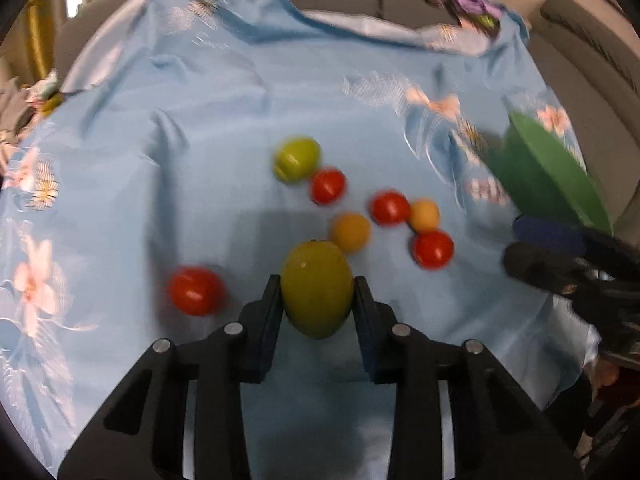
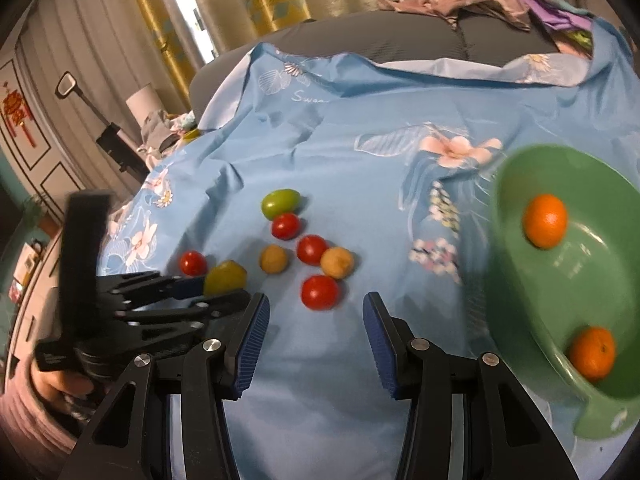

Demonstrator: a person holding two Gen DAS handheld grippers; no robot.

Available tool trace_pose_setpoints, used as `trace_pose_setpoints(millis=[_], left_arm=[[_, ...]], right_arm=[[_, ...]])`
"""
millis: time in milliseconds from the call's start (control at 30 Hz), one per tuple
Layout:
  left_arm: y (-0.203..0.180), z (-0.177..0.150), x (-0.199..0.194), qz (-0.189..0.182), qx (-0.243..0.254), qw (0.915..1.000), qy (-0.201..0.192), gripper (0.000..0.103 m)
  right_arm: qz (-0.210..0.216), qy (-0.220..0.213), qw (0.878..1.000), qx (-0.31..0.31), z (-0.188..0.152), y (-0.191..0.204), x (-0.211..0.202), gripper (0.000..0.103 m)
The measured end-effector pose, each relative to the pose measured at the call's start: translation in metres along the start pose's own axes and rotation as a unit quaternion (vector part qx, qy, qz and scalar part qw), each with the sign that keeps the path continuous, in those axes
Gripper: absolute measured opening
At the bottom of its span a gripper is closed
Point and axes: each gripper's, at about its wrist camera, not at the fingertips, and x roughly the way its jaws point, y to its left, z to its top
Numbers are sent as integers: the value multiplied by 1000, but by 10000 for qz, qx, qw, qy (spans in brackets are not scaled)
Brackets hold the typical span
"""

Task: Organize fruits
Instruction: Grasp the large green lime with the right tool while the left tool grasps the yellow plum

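Two claws are in play over the blue floral cloth (image 1: 200, 128). Your left claw (image 1: 316, 292) is pinching a green fruit (image 1: 317, 290), its two pads pressed against the fruit's left and right flanks, so the fruit sits squarely between the fingertips; the right wrist view shows the same grip from the side (image 2: 225, 277). Just to the left of that claw lies a red tomato (image 1: 196, 290), and beyond its tips are scattered an orange-yellow fruit (image 1: 351, 231), three more red tomatoes (image 1: 328, 185), a second yellow fruit (image 1: 424, 214) and another green fruit (image 1: 297, 159). Your right claw (image 2: 316, 312) stands spread with nothing between its blue pads; the nearest red tomato (image 2: 320, 292) lies on the cloth just past its tips, apart from them. A green bowl (image 2: 520, 280) tilts at the right edge of that view, holding two oranges (image 2: 545, 221), well to the right of the loose fruit.
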Motion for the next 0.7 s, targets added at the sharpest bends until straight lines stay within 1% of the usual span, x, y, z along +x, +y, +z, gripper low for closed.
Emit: trace_pose_setpoints(millis=[167, 200, 300, 400, 467, 633, 700], left_arm=[[31, 16, -19, 276, -276, 9986, -361, 34], [38, 21, -20, 330, -391, 9978, -418, 34], [53, 30, -23, 407, -525, 9964, -524, 34], [61, 33, -22, 393, -603, 9959, -557, 34], [63, 33, -20, 373, -615, 9959, -554, 34], [65, 31, -14, 293, -624, 9963, -507, 34], [67, 31, -11, 282, -619, 9965, -475, 34]], right_arm=[[115, 50, 9997, -225, 26, 14, 28, 49], [93, 92, 9994, -312, 33, 17, 38, 49], [117, 252, 9986, -445, 51, 25, 64, 49], [158, 388, 9978, -523, 66, 29, 86, 49], [31, 488, 9967, -653, 73, 33, 101, 49], [-148, 747, 9928, -919, 81, 38, 129, 49], [-187, 837, 9917, -958, 83, 38, 137, 50]])
